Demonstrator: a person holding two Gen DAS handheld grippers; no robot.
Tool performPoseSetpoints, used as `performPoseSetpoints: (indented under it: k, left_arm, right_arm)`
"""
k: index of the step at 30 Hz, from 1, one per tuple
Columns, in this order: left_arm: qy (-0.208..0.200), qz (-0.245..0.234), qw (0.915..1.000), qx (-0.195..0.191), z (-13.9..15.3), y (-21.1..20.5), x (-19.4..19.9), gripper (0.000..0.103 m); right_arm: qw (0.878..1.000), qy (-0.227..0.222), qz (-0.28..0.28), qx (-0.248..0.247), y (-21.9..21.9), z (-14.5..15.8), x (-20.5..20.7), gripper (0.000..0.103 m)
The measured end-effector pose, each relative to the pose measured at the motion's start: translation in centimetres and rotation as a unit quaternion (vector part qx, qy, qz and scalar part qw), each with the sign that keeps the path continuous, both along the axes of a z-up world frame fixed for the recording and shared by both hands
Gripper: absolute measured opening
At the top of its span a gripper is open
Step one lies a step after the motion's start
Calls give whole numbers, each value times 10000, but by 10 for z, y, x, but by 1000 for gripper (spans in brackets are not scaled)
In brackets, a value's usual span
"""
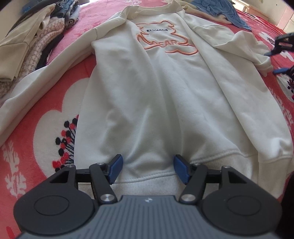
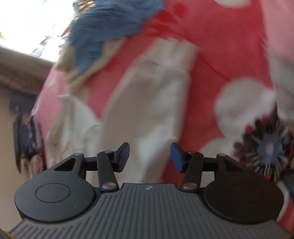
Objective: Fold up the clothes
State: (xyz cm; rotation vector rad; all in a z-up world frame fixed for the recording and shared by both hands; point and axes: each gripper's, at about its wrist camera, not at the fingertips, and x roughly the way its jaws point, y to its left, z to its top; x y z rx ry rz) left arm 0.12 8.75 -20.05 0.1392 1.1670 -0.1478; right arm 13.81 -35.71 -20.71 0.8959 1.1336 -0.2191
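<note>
Left gripper (image 1: 147, 168): jaws apart, blue pads (image 1: 115, 170) standing on either side of a stretch of the sweatshirt's ribbed hem; the pads do not press on the cloth, nothing is held.
Right gripper (image 2: 149, 157): jaws apart, nothing between them; it hangs over the sleeve, clear of it. In the left wrist view it shows as dark parts with blue tips at the right edge (image 1: 283, 46).
Sweatshirt (image 1: 165, 103): cream, front up, spread flat along the blanket, hem nearest the left gripper, collar at the far end. An orange bear outline with the word BEAR sits on the chest.
Left sleeve (image 1: 36, 86): stretched out sideways to the left over the blanket.
Right sleeve (image 2: 147, 95): bent back toward the body, cuff near the right edge of the left wrist view; in the right wrist view it lies just ahead of the open jaws, blurred.
Blanket (image 1: 46, 117): pink-red with white patches and dark flower prints, under everything.
Clothes pile (image 1: 33, 42): beige, knit and denim pieces heaped at the upper left, beside the left sleeve.
Blue garment (image 1: 222, 11): crumpled past the collar, upper right; also at the top of the right wrist view.
Right wrist view: heavily blurred, fine detail cannot be told.
</note>
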Motion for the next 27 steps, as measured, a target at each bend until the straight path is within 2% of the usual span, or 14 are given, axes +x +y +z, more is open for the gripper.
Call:
performPoseSetpoints:
  k: [1, 3, 4, 5, 6, 9, 11, 15, 18, 20, 21, 23, 26, 27]
  left_arm:
    - [-14, 6, 10000, 7, 0, 0, 0, 64]
    - [-43, 22, 10000, 18, 0, -1, -1, 64]
    - [-59, 29, 10000, 23, 0, -1, -1, 64]
    - [-72, 39, 10000, 27, 0, -1, -1, 64]
    - [-83, 47, 9999, 32, 0, -1, -2, 64]
    - [-99, 71, 9999, 38, 0, -2, -2, 64]
    - [-98, 80, 9999, 32, 0, -2, -3, 64]
    - [-67, 78, 9999, 29, 0, -1, 0, 64]
    - [-23, 63, 10000, 25, 0, -1, 2, 64]
    - [9, 45, 10000, 13, 0, 0, 4, 64]
    - [24, 37, 10000, 5, 0, 1, 4, 64]
    - [42, 14, 10000, -16, 0, 2, 5, 64]
    - [62, -32, 10000, -33, -1, 4, 6, 65]
    - [66, -51, 10000, -34, 0, 4, 6, 65]
  right_arm:
    - [9999, 49, -112, 47, -4, -12, 2, 52]
    - [9985, -329, -368, 246, -6, -21, 1, 54]
    - [9966, -646, -363, 356, -5, -18, 2, 46]
    - [9950, -889, -268, 380, -2, -12, 6, 15]
    - [9929, -1115, -162, 387, 0, -5, 11, 4]
    - [9876, -1565, -25, -133, 2, 29, 29, 3]
    - [9786, -1955, 12, -642, -2, 59, 41, 2]
    - [9397, -2574, -346, -2227, -31, 121, 66, 2]
    - [9111, -2338, -558, -3348, -53, 134, 93, 2]
    - [9064, -1920, -533, -3724, -68, 125, 112, 6]
    - [9093, -1569, -536, -3817, -77, 116, 122, 9]
    - [9264, -764, -418, -3663, -90, 92, 134, 30]
    - [9388, -289, -586, -3383, -91, 71, 116, 34]
    - [9406, -341, -644, -3316, -87, 70, 105, 37]
